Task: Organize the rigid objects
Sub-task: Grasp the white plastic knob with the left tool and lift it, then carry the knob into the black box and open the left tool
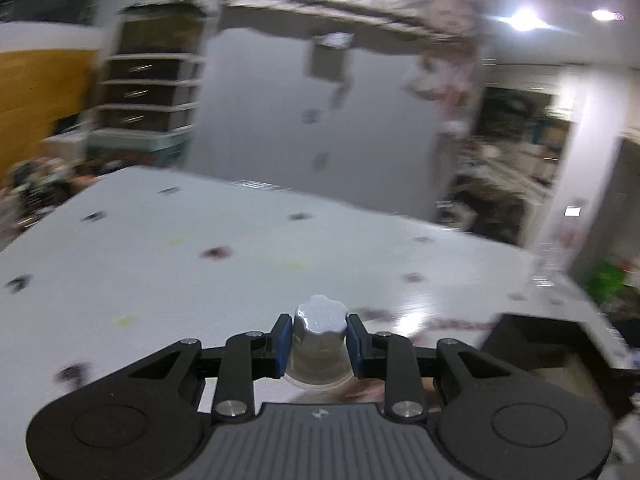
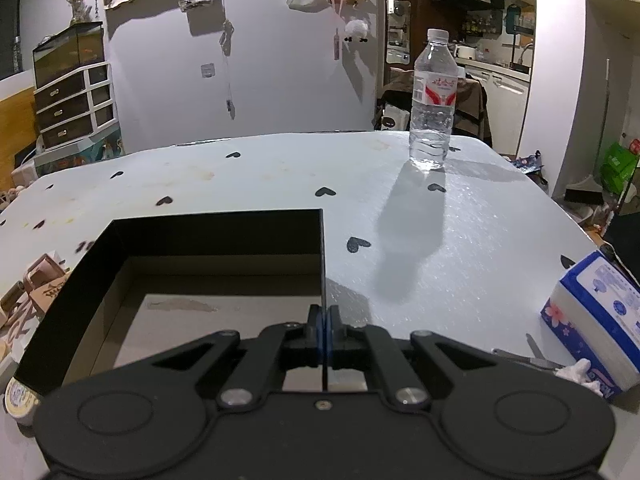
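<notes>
In the left wrist view my left gripper (image 1: 319,344) is shut on a small bottle with a silver scalloped cap (image 1: 320,338), held above the white table (image 1: 160,264); the picture is blurred by motion. A black box (image 1: 548,344) shows at the lower right of that view. In the right wrist view my right gripper (image 2: 323,334) is shut on the right wall of the black open box (image 2: 216,236), its blue pads pinching the thin wall edge. The box's brown floor looks bare as far as I can see.
A clear water bottle (image 2: 433,104) stands upright at the table's far right. A blue and white tissue pack (image 2: 596,316) lies at the right edge, with a thin metal tool (image 2: 528,354) beside it. Cartons (image 2: 36,292) and a round tin (image 2: 18,398) lie left of the box.
</notes>
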A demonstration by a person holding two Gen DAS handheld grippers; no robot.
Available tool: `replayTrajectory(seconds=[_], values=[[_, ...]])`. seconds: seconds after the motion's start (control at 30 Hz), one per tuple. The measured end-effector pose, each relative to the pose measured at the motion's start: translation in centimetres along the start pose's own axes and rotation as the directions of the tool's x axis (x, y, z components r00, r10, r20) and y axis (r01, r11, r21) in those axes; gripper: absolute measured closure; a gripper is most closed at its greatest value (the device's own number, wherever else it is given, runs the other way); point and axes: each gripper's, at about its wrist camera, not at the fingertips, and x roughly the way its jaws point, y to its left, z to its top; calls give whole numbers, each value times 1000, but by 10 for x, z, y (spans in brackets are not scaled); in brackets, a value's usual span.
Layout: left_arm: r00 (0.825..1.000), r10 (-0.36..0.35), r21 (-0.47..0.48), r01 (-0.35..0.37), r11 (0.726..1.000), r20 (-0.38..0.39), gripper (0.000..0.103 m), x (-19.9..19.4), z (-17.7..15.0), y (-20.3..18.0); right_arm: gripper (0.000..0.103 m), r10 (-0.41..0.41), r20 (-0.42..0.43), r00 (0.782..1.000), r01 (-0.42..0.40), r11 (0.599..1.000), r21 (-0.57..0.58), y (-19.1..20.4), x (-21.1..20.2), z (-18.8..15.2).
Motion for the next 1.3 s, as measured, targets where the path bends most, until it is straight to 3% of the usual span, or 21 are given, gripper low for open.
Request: replayTrajectory(seconds=[0.07, 0.17, 0.37, 0.5, 0.63, 0.87, 0.97, 1.13, 1.3], values=[[996, -90, 25, 91, 996, -4, 73, 5, 8, -24, 100, 9, 3, 1000, -9, 1000, -4, -1, -1, 0], [976, -216, 56, 218, 974, -37, 73, 20, 15, -64, 100, 25, 9, 1000, -25, 1000, -9, -3, -1, 0], [901, -401, 62, 415, 908, -164, 73, 64, 15, -145, 100, 42, 14, 999, -42, 999, 2, -7, 1, -1], [859, -446, 17, 464, 885, -251, 73, 101, 8, -184, 100, 51, 24, 998, -51, 999, 13, -8, 4, -1], [838, -450, -41, 461, 887, -309, 73, 130, 0, -208, 100, 61, 27, 998, -61, 998, 15, -8, 6, 0], [840, -382, -35, 401, 916, -386, 73, 170, -15, -239, 100, 70, 31, 997, -71, 997, 24, -9, 6, -1], [831, -375, -49, 391, 919, -412, 73, 181, -20, -243, 100, 74, 34, 997, -75, 997, 26, -9, 7, -1], [826, -363, -45, 383, 923, -430, 73, 190, -25, -255, 100, 85, 36, 996, -87, 996, 31, -10, 6, -2], [833, -346, -43, 365, 930, -432, 73, 193, -28, -257, 99, 94, 37, 995, -95, 995, 35, -10, 8, -2]])
